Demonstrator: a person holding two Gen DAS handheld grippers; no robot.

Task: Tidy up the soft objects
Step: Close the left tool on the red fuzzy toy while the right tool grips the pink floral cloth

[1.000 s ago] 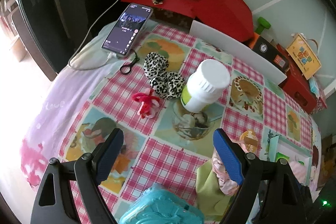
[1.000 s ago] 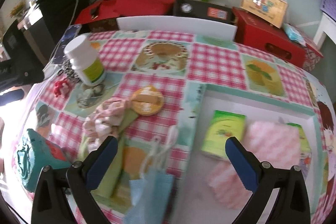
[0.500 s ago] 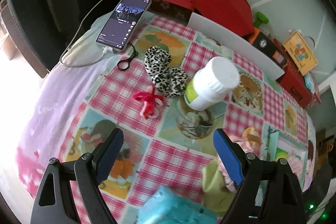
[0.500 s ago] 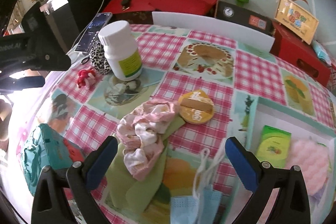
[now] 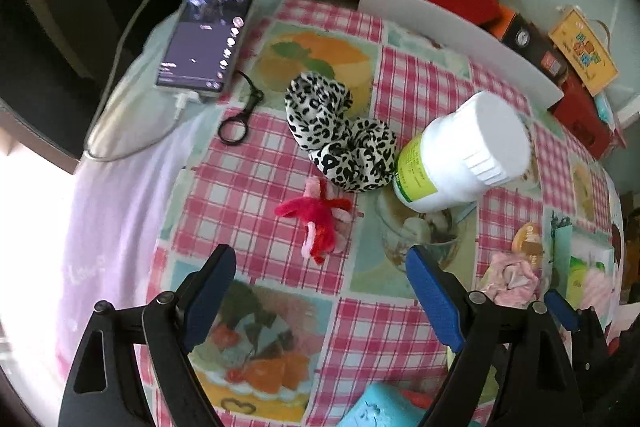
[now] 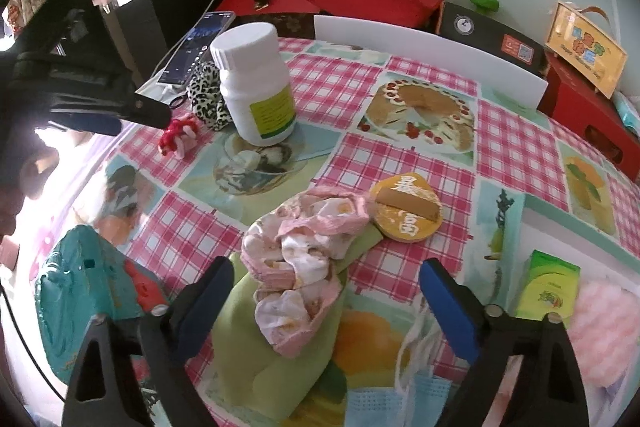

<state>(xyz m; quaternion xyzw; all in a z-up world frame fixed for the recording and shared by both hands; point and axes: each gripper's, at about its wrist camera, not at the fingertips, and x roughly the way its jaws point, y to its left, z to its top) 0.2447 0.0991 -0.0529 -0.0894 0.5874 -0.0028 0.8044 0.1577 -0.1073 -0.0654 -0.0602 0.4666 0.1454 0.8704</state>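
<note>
Right wrist: cluttered checked tablecloth (image 6: 408, 163)

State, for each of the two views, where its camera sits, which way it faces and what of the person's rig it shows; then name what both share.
Left wrist: on the left gripper, facing steeply down at the red plush toy; own open fingers show.
Right wrist: on the right gripper, jaws closing, over the crumpled pink cloth; left gripper shows.
Shared: white plastic bottle.

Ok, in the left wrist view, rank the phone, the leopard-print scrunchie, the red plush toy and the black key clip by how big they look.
Largest to smallest as they appear:
1. phone and leopard-print scrunchie: about alike, so I won't split them; the phone also lies farther from the camera.
2. red plush toy
3. black key clip
</note>
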